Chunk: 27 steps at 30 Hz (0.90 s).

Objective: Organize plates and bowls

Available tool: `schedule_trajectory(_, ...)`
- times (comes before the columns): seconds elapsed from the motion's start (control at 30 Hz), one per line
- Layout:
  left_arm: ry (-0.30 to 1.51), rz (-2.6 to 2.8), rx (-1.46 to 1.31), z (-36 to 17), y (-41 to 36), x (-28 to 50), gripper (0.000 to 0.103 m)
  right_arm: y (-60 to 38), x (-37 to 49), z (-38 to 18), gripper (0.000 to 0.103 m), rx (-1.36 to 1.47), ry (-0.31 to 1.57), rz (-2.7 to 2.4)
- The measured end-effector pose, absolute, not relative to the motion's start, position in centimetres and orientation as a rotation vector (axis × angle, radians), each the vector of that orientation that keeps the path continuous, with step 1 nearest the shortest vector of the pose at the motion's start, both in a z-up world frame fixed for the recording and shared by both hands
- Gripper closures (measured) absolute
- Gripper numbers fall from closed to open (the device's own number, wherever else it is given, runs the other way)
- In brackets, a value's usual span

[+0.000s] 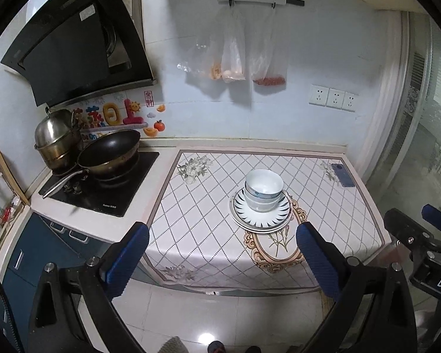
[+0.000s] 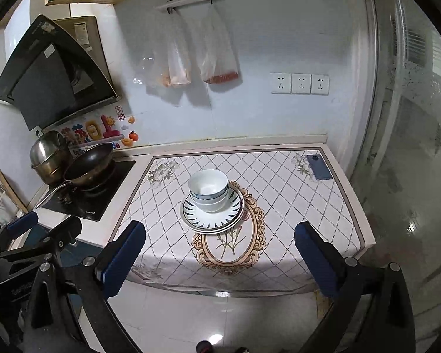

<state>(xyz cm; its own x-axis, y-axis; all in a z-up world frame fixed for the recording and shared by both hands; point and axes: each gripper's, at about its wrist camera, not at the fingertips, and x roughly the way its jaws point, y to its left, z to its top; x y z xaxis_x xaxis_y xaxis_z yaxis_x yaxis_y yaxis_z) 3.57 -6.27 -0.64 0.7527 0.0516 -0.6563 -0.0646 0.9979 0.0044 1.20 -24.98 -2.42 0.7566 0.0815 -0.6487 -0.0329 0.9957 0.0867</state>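
A stack of white bowls with blue rims point(image 1: 263, 189) point(image 2: 208, 189) sits on a stack of plates point(image 1: 261, 219) point(image 2: 211, 216), the top one with a dark leaf-pattern rim. They stand in the middle of a counter covered by a diamond-patterned cloth point(image 1: 197, 206) point(image 2: 294, 206). My left gripper point(image 1: 223, 256) is open and empty, held back from the counter's front edge. My right gripper point(image 2: 220, 253) is open and empty, also back from the front edge. The right gripper shows at the right edge of the left wrist view point(image 1: 420, 235).
A blue phone point(image 1: 342, 175) point(image 2: 319, 167) lies at the counter's far right corner. A black wok point(image 1: 108, 154) point(image 2: 88, 164) and a steel pot point(image 1: 56, 138) point(image 2: 48, 153) stand on the stove at left. Plastic bags point(image 1: 235, 53) hang on the wall.
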Motion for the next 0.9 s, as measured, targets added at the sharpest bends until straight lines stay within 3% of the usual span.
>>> schedule_trajectory(0.9,0.688,0.039,-0.009,-0.3,-3.9,3.8,0.000,-24.0,0.9,-1.8,0.000,0.060,0.674,0.009)
